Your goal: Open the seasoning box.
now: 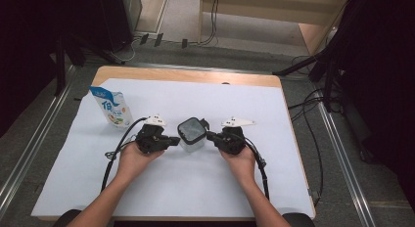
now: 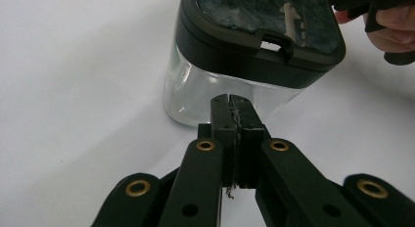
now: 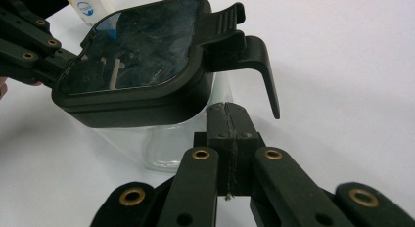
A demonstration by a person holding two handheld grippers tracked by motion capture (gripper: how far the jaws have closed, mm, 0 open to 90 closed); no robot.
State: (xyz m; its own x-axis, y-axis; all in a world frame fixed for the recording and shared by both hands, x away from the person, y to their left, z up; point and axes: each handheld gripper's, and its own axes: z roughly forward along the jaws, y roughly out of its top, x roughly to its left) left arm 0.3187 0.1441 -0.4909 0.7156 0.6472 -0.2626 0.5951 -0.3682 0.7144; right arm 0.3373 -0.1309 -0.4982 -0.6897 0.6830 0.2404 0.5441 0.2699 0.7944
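A clear square jar [image 1: 192, 134] with a black lid stands mid-table on the white sheet. Its lid [image 2: 264, 26] has a dark glossy top, and a black latch handle [image 3: 254, 60] hangs at one corner. My left gripper [image 1: 177, 139] sits just left of the jar, jaws shut together with nothing between them, tips [image 2: 232, 103] close to the glass wall [image 2: 195, 95]. My right gripper [image 1: 209, 135] is at the jar's right side, also shut and empty, its tips [image 3: 229, 114] just under the lid's edge near the latch. Whether either tip touches the jar is unclear.
A blue and white pouch [image 1: 111, 107] stands upright at the table's left, behind my left hand. The white sheet [image 1: 274, 178] covers most of the wooden table [image 1: 195, 75]. Cables [image 1: 115, 156] trail from both grippers toward the front edge.
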